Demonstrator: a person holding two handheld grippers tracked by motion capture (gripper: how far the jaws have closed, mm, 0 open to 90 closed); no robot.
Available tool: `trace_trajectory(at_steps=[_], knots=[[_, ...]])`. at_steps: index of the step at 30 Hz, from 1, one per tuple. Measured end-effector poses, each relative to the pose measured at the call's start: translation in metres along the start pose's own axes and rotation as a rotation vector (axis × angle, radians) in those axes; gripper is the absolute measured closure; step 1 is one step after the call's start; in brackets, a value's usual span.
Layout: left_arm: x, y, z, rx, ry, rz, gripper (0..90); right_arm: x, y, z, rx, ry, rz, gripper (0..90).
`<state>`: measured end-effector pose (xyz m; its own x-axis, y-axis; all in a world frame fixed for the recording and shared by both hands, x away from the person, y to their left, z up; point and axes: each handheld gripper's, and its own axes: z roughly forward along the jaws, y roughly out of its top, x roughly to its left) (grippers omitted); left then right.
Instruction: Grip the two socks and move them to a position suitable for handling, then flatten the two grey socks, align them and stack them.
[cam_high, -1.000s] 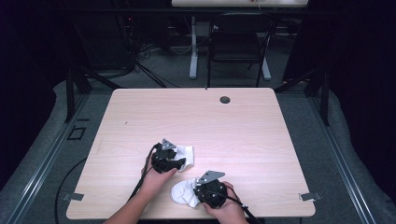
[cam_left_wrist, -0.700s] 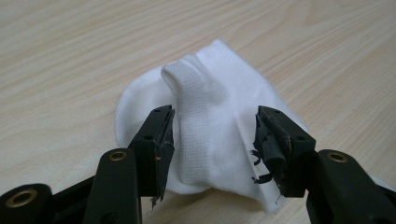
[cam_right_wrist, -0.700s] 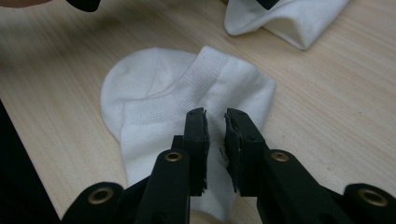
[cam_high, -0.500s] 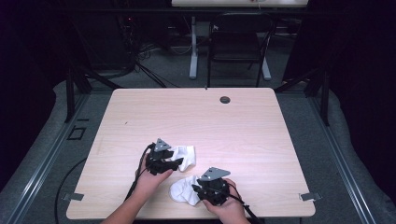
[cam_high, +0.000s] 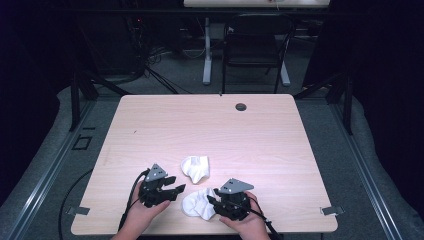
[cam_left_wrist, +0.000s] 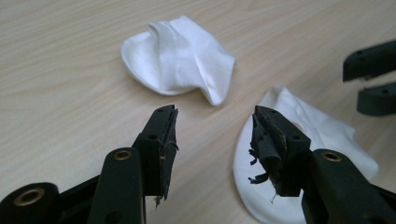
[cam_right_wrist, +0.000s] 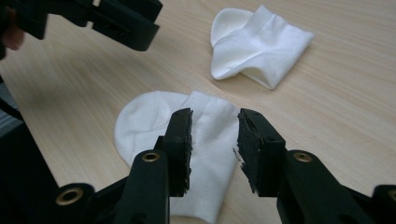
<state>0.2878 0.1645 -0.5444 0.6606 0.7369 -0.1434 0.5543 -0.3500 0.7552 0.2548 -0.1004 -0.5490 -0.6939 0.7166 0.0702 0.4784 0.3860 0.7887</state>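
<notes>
So there are 2 white socks near the front edge of the table (cam_high: 150, 125). The near sock (cam_high: 196, 203) lies flat between the left gripper (cam_high: 172, 191) and right gripper (cam_high: 212, 202); the far sock (cam_high: 195, 167) sits crumpled just beyond, apart from both. Both grippers have jaws spread with nothing in them. The right one probably hovers over its sock, but contact is hard to tell.

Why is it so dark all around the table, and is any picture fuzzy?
High view: light falls on the table, the room behind stays dim, and the picture is soft. Left gripper view: the far sock is sharp, the jaw bases blur. Right gripper view: the near sock is clear.
</notes>
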Motion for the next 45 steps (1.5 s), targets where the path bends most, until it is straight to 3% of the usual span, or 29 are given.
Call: trace_trajectory(at_steps=[2, 4, 10, 11, 16, 17, 22, 27, 34, 40, 45], knots=[[-0.002, -0.005, -0.003, 0.008, -0.001, -0.005, 50.0, 0.002, 0.0, -0.001, 0.002, -0.012, -0.033, 62.2], [-0.003, -0.009, -0.005, 0.009, 0.004, -0.011, 50.1, 0.002, 0.0, 0.0, 0.001, -0.007, -0.034, 61.9], [-0.004, -0.014, -0.005, 0.015, 0.009, -0.005, 50.2, 0.01, -0.003, 0.002, 0.076, -0.034, -0.129, 68.9], [-0.003, -0.015, -0.004, 0.015, -0.003, -0.007, 50.6, 0.011, -0.001, 0.001, 0.079, -0.019, -0.102, 71.2], [-0.002, -0.016, 0.0, 0.029, 0.002, 0.005, 53.7, 0.011, -0.001, 0.001, 0.048, -0.011, -0.091, 74.3], [-0.003, -0.017, 0.002, 0.031, -0.001, 0.006, 55.2, 0.01, -0.001, 0.002, 0.042, 0.019, -0.067, 73.2], [-0.006, -0.02, 0.007, 0.052, -0.009, 0.018, 55.3, 0.012, -0.003, 0.007, 0.028, 0.071, -0.021, 67.9], [-0.012, -0.02, 0.008, 0.061, -0.022, 0.039, 55.9, 0.016, -0.002, 0.01, 0.036, 0.098, -0.024, 67.9], [-0.017, -0.021, 0.012, 0.068, -0.046, 0.039, 65.4, 0.022, -0.003, 0.02, 0.066, 0.115, -0.043, 66.2], [-0.023, -0.022, 0.016, 0.082, -0.056, 0.067, 66.1, 0.027, -0.005, 0.027, 0.085, 0.122, -0.086, 63.8], [-0.026, -0.022, 0.019, 0.097, -0.056, 0.082, 63.8, 0.027, -0.006, 0.028, 0.09, 0.127, -0.089, 63.4]])
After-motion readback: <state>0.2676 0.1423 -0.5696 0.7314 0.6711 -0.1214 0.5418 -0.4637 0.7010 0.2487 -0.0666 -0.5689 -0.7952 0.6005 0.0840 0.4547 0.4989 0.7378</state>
